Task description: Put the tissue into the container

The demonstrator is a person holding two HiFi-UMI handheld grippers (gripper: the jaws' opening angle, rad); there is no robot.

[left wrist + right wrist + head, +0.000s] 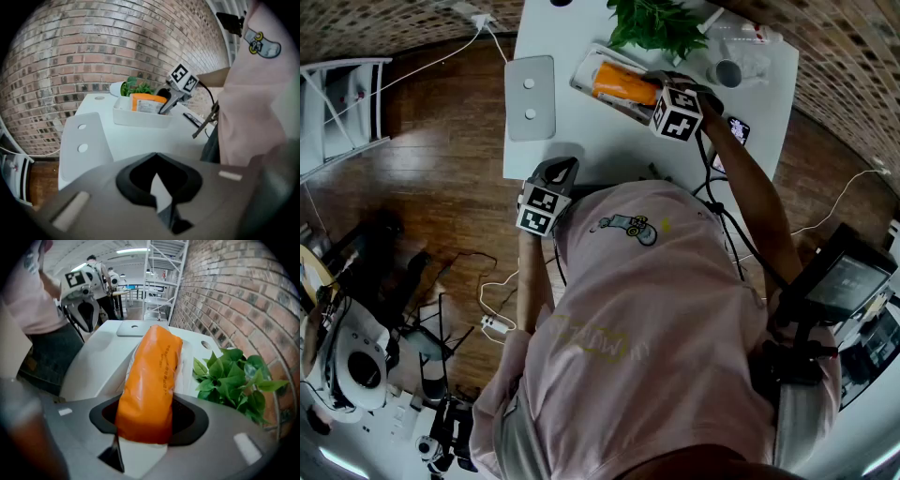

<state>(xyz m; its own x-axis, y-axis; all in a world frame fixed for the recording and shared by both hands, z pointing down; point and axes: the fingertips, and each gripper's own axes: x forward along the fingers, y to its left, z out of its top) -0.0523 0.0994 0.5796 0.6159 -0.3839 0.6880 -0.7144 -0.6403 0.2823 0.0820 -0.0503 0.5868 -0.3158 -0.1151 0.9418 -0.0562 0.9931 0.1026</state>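
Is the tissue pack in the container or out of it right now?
In: the orange tissue pack lies between the white container's walls, its top above the rim, with the right claw gripping one end.

An orange pack is showing between the right tongs, and green leaves are glowing just right of them. Ahead of the left tongs, a white box is sitting on a white table before red-brown brick. The tongs' cubes are wearing black-and-white squares. The shirt is showing pale pink.
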